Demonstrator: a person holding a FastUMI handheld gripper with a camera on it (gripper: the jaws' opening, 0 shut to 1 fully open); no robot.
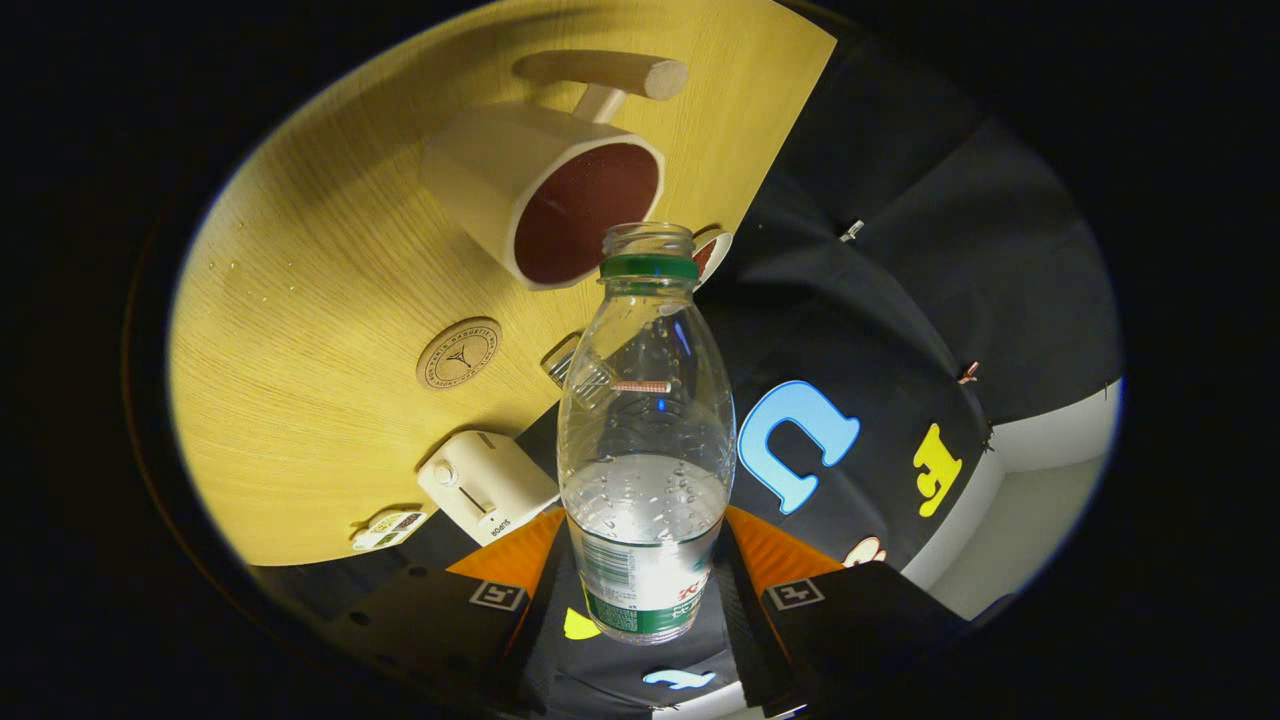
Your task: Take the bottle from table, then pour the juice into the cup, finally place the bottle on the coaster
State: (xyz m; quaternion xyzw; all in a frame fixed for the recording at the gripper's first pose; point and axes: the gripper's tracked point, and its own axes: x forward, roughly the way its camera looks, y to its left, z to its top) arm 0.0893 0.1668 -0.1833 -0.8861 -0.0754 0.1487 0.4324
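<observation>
Wooden counter (300, 330) appears tilted behind the bottle (645, 430). The bottle is uncapped, part full of clear liquid, and the fingers (645, 590) pinch its labelled lower part from both sides. Beyond its mouth stands the cup (545, 190). Near the cup, beside the bottle, lie a toaster (487, 485) and the round coaster (458, 353).

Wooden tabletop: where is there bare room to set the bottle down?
The round cork coaster is bare, with open yellow wooden tabletop around it, toward the cream mug. It is crowded near the cream toaster at the table's edge. The gripper grips the clear plastic bottle.
</observation>
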